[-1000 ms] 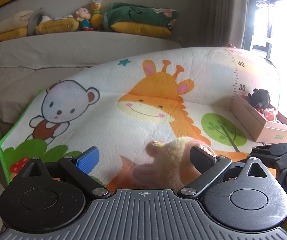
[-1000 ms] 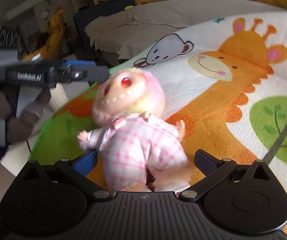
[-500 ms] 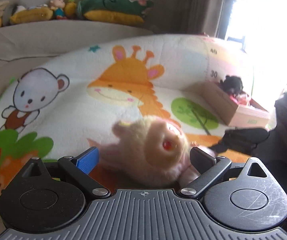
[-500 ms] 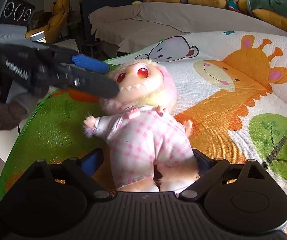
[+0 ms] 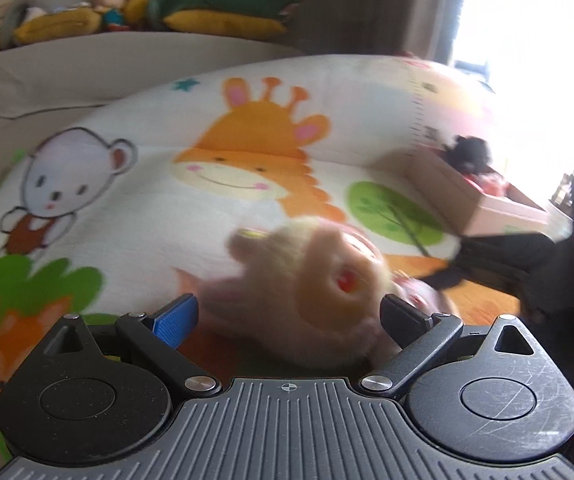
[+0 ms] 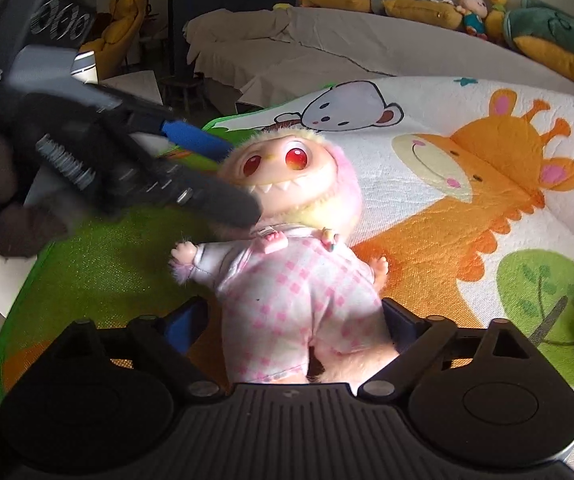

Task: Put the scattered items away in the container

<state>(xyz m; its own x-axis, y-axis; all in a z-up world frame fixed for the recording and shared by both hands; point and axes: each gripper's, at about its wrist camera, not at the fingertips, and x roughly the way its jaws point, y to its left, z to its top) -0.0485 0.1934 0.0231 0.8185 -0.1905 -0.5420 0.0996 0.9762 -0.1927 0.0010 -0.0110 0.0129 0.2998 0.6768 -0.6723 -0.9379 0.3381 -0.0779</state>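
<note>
A plush doll (image 6: 299, 280) with red eyes, pale fur and a pink checked suit lies face up on the animal-print mat (image 6: 467, 208). My right gripper (image 6: 291, 320) is open, its fingers close on either side of the doll's hips. My left gripper (image 6: 215, 172) reaches in from the left in the right wrist view, its blue pad and black finger straddling the head. In the left wrist view the doll's blurred head (image 5: 319, 288) fills the gap of the open left gripper (image 5: 287, 316). A cardboard box (image 5: 483, 200) at the right holds a black plush toy (image 5: 469, 152).
The mat's green border (image 6: 19, 304) runs along its left edge above the floor. A cloth-covered bed (image 6: 327, 40) with pillows and soft toys (image 5: 223, 8) stands beyond the mat. A person's gloved hand (image 6: 3, 184) holds the left gripper. Bright window light floods the right.
My left gripper has come in around the doll's head, which now shows its face. The right gripper's fingers have drawn in a little around the doll's hips.
</note>
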